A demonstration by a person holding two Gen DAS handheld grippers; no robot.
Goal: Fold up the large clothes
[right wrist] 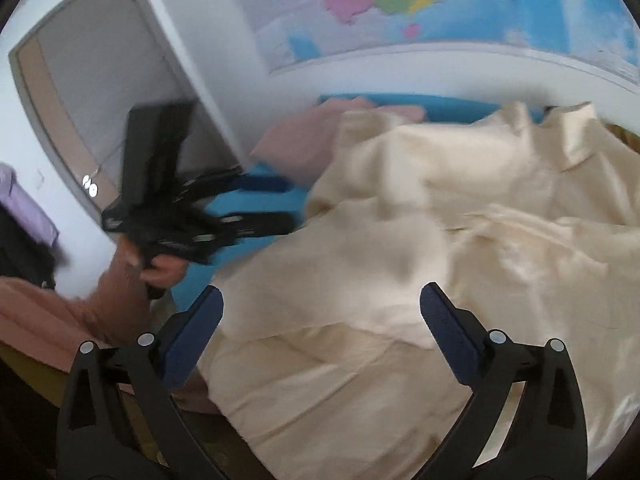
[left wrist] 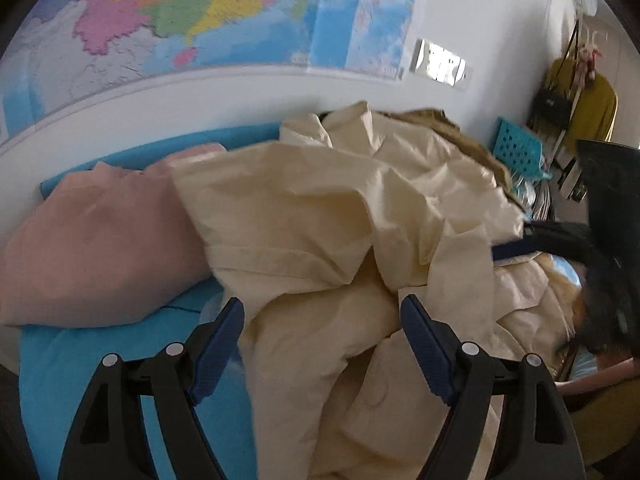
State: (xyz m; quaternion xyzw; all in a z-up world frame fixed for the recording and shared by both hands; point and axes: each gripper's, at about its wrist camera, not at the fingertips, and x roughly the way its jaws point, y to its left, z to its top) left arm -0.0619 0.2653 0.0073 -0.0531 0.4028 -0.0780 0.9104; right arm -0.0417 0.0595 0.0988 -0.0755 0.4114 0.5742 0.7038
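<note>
A large cream shirt-like garment [left wrist: 320, 216] lies crumpled on a blue-covered surface [left wrist: 100, 360]; it also fills the right wrist view [right wrist: 440, 240], collar at the far right. My left gripper [left wrist: 322, 320] is open just above its near folds, holding nothing. It also shows in the right wrist view [right wrist: 288, 204], at the garment's left edge. My right gripper [right wrist: 320, 308] is open above the garment's near part, empty. In the left wrist view the right gripper shows as a dark blurred shape; one blue fingertip [left wrist: 508, 250] lies against the cloth.
A pink garment [left wrist: 92, 248] lies left of the cream one, also seen in the right wrist view [right wrist: 296, 140]. A wall map [left wrist: 200, 12] hangs behind. A blue perforated crate [left wrist: 516, 148] and hanging bags and clothes [left wrist: 576, 100] stand at the right.
</note>
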